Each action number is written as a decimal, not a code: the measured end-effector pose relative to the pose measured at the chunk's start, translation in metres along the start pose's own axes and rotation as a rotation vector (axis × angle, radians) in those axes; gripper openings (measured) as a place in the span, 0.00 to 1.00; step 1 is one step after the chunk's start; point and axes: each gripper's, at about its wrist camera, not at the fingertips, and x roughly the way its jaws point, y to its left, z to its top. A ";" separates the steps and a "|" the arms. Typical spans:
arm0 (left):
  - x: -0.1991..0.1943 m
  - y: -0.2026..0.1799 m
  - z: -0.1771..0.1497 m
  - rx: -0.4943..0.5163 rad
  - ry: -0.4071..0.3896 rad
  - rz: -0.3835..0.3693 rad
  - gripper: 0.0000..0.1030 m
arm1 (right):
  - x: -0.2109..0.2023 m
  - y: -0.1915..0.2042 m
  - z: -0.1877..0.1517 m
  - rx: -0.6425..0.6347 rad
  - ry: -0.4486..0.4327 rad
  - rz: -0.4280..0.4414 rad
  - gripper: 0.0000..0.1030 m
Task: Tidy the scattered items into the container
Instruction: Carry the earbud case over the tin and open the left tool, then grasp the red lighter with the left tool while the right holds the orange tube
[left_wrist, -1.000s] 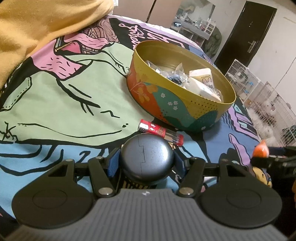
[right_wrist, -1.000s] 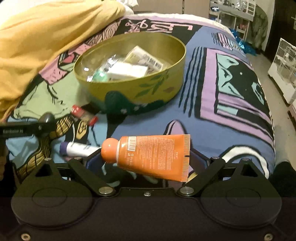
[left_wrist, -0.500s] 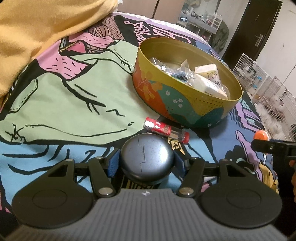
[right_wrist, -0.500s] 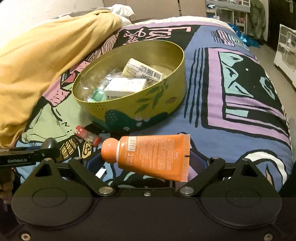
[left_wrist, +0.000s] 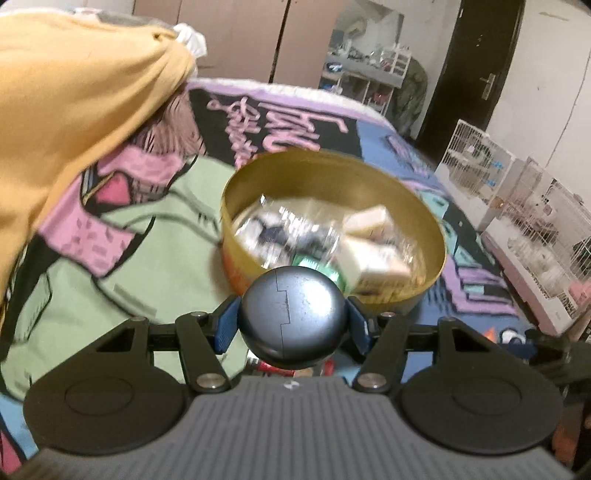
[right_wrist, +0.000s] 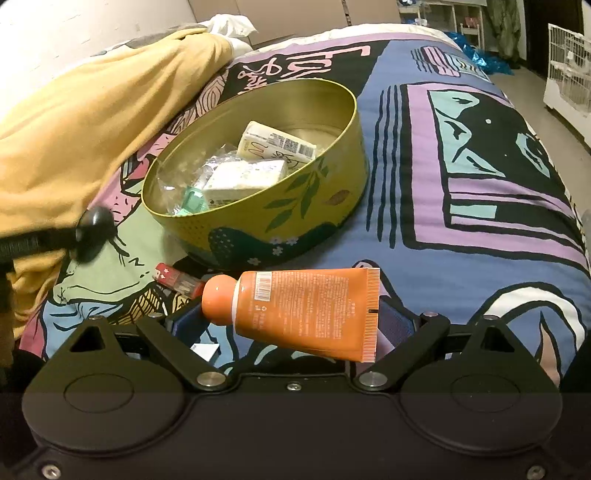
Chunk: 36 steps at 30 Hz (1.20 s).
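The left gripper (left_wrist: 293, 325) has lifted up and moved toward the tin (left_wrist: 424, 221). A moment ago it sat low, with the ball (left_wrist: 293, 317) down by the red lighter (right_wrist: 177, 280). Now the ball hangs right at the tin's near rim, and the picture there is smeared, so the hand is moving fast. The blue pads (left_wrist: 225, 328) squeeze the ball from both sides.

The right gripper (right_wrist: 291, 317) has come closer too. It holds the orange tube (right_wrist: 306, 310) sideways, cap to the left, low over the blanket (right_wrist: 480, 166) and near the tin.

The tin already has soap packs and small bags inside. I think the ball goes in next, then the tube. The lighter lies on the blanket just beside the tin, waiting for its turn.
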 end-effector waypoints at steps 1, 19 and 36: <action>0.001 -0.003 0.005 0.013 -0.004 0.000 0.62 | 0.000 0.000 0.000 -0.001 -0.001 0.001 0.92; 0.058 -0.046 0.096 0.190 -0.024 0.064 0.65 | 0.000 0.002 0.000 0.003 -0.004 0.007 0.92; 0.045 -0.004 0.006 0.191 0.124 0.102 0.95 | -0.003 -0.015 0.006 0.097 -0.022 0.001 0.92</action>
